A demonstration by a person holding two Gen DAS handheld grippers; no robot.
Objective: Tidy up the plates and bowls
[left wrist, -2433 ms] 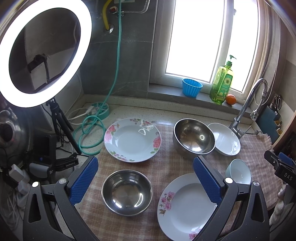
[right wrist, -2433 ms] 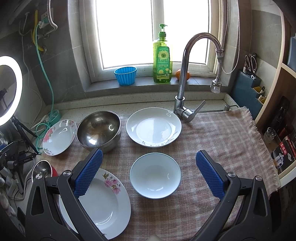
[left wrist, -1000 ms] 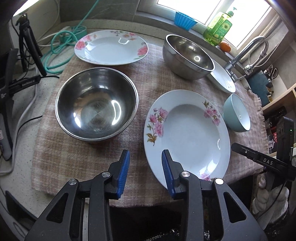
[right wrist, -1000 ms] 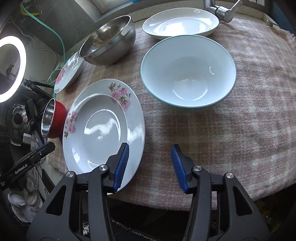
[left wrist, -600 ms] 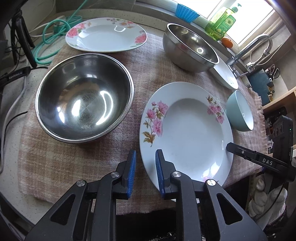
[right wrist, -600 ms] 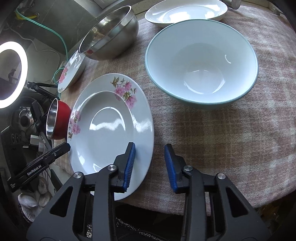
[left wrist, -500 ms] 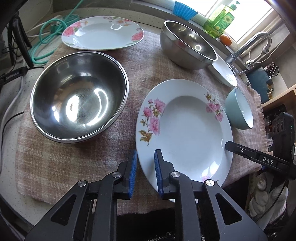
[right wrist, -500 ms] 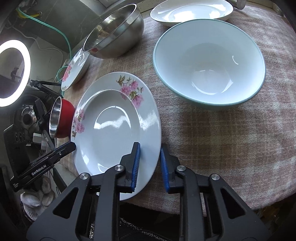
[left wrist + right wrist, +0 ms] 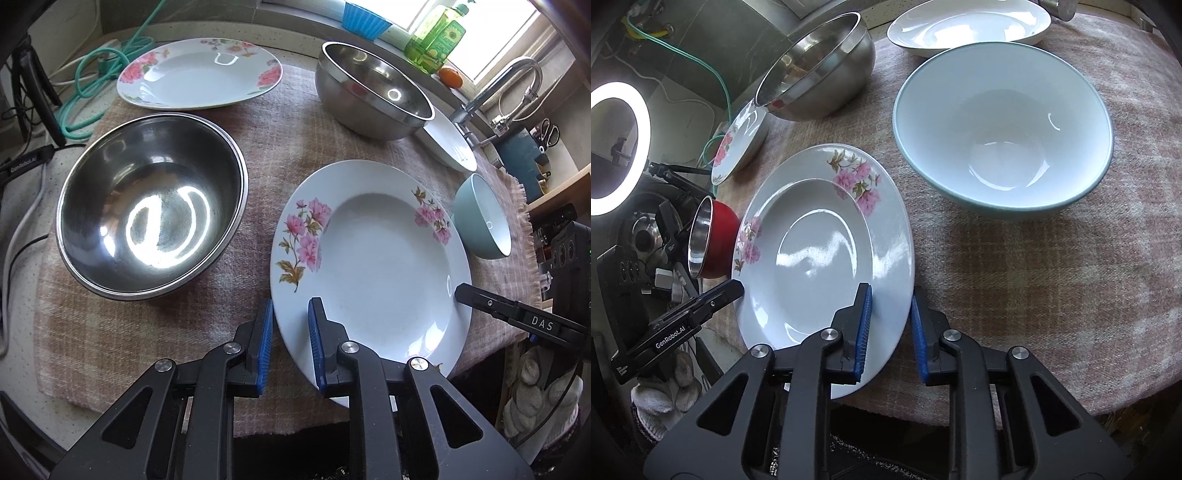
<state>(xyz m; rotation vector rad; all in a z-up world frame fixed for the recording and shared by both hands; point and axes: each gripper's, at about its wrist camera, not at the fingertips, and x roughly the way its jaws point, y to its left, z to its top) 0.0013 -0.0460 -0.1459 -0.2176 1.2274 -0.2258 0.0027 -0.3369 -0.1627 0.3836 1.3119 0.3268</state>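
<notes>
Left claw and right claw, each closed narrow on the near rim of one floral plate — one pad above the rim, one below. The plate lies on a checked cloth over the worktop. Left of the left claw: a steel bowl. Ahead and right of the right claw: a pale bowl. Legible writing — "DAS" on the right claw's arm, "GenRobot.AI" on the left's.

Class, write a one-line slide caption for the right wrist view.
Right gripper clamps the near rim of a floral plate beside a pale blue bowl.
</notes>
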